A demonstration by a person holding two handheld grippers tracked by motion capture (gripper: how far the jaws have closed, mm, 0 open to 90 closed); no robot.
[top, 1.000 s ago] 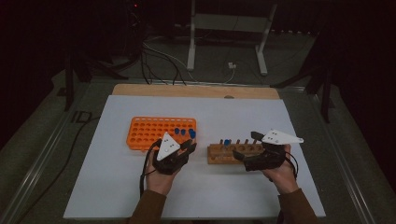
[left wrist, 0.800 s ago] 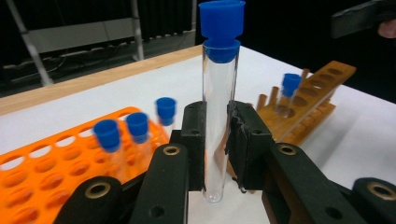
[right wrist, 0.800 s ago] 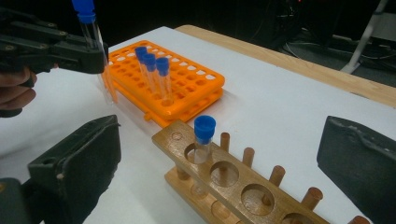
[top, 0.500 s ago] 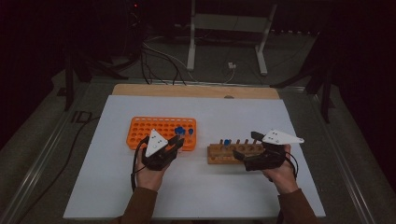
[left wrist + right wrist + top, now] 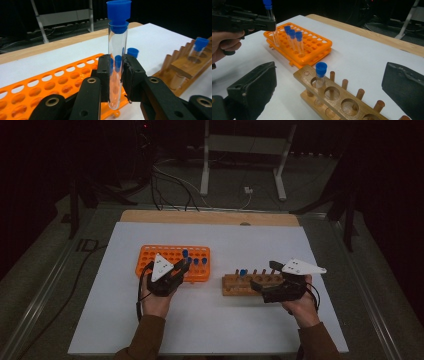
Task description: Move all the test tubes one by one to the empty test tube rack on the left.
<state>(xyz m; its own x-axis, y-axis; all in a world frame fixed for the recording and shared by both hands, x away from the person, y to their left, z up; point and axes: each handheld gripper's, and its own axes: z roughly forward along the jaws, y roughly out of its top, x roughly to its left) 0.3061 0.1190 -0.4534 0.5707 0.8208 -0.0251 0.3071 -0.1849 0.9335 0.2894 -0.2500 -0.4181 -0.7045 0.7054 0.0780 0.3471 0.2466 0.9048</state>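
Blue-capped test tube (image 5: 117,57) is pinched upright in the left gripper (image 5: 116,77); right gripper (image 5: 332,92) jaws spread.

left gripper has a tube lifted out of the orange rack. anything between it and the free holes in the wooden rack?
Nothing visible. The blue-capped glass test tube, clamped in the left gripper, hangs by the orange plastic rack; bare white tabletop separates it from the wooden tube rack. Only that rack's end hole holds a capped tube.

Cables (image 5: 170,180) trail past a metal stand (image 5: 245,150).
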